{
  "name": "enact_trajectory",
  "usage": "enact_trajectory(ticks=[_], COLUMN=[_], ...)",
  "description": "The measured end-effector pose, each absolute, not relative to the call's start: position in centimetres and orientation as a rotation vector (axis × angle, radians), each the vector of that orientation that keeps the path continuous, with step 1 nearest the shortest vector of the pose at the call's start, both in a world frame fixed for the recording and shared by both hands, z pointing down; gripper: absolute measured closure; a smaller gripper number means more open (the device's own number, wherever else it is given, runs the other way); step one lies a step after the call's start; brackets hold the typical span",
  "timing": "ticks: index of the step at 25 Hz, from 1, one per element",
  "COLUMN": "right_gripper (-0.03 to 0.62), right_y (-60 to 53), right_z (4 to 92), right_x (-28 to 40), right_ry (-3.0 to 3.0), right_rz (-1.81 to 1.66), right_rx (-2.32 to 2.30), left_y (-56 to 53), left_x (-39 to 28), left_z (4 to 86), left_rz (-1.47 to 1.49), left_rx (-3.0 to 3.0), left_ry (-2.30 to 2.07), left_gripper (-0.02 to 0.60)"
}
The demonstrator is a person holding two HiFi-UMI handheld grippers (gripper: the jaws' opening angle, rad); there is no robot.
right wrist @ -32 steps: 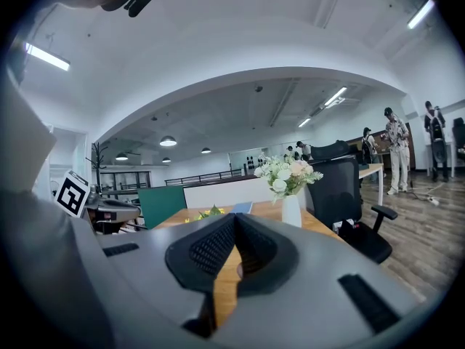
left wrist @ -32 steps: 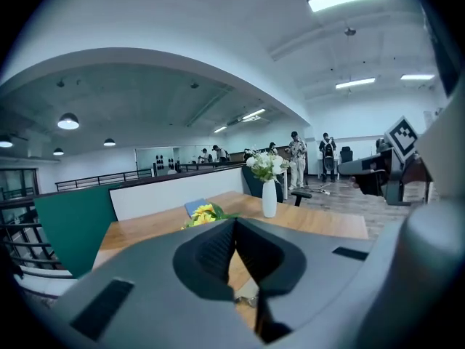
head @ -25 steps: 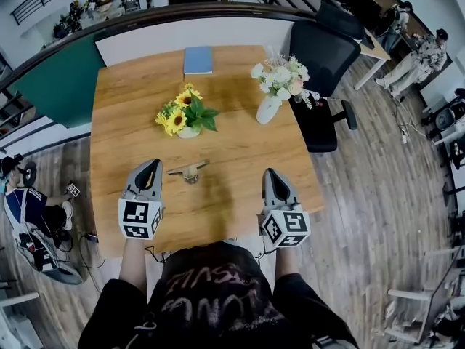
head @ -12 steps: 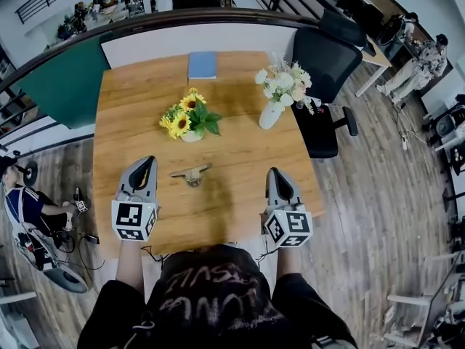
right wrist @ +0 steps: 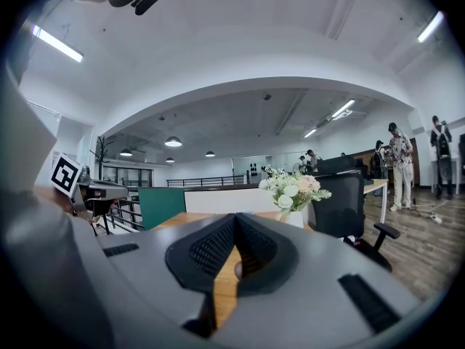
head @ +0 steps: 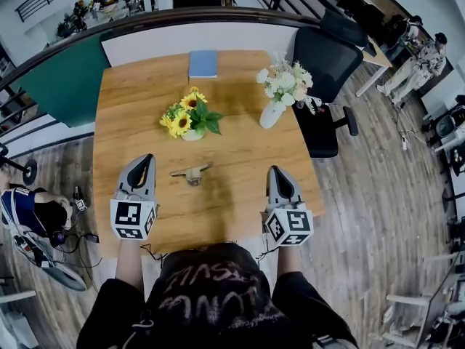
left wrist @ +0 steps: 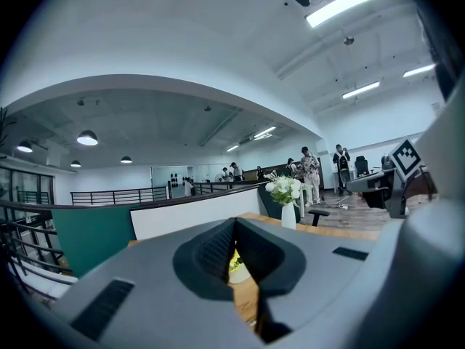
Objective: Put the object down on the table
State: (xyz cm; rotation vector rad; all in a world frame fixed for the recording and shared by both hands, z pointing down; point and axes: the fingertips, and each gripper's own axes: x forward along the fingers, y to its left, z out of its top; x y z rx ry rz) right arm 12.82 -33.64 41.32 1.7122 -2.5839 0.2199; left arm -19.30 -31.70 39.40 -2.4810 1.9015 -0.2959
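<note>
Wooden counter (head: 240,144) carries the object (head: 191,173), loose between the claws; left claw (head: 147,158) and right claw (head: 275,171) both closed, empty.

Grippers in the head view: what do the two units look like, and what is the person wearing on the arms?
The left gripper and the right gripper are matching light grey shells that taper to a point, with dark ribbed pads inside. Each has a white cube with black square markers at its rear. The person wears a black short-sleeved shirt with pale lettering.
</note>
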Motion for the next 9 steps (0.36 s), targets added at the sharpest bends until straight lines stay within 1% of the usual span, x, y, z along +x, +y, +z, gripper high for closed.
enact_trajectory(ticks=[9], right_gripper=[0.589], right_y=[-34.07], right_z=[40.89], right_x=[12.48], right_ry=[-2.592], right_rz=[0.21], right_rx=[1.699], left_y=[-32.06], left_x=[-19.57], left_z=[38.7], left_rz=[-0.284], left_rx=[-2.459], left_ry=[1.911], left_gripper=[0.568])
